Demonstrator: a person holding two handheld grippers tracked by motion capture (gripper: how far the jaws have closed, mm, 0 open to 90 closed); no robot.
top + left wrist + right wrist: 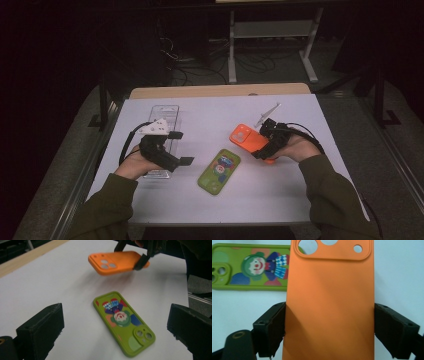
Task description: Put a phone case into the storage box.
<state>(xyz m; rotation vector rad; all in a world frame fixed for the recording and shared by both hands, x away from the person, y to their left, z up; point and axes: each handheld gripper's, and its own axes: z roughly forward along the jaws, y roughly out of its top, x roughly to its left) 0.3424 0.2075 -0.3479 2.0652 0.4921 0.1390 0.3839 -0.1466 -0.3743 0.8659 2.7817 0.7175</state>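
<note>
Two cases in play: my right hand-held gripper (263,144) clamped the plain orange silicone phone case (329,305) by its long edges, lifted off the white worktop (280,195); left hand-held gripper (181,148) hung open, empty. Best kept level, clear of the green clown-print case (123,322).

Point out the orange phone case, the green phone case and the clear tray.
orange phone case (329,302), right gripper view, plain back.
green phone case (123,322), left gripper view, clown print.
clear tray (165,112), high view, far end.

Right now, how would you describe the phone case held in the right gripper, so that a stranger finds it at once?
On the white table, look at its right half, where the right gripper clamps an orange phone case by its long edges, lifted off the surface. It is plain orange, while the green phone case lying flat beside it shows a clown picture.
</note>
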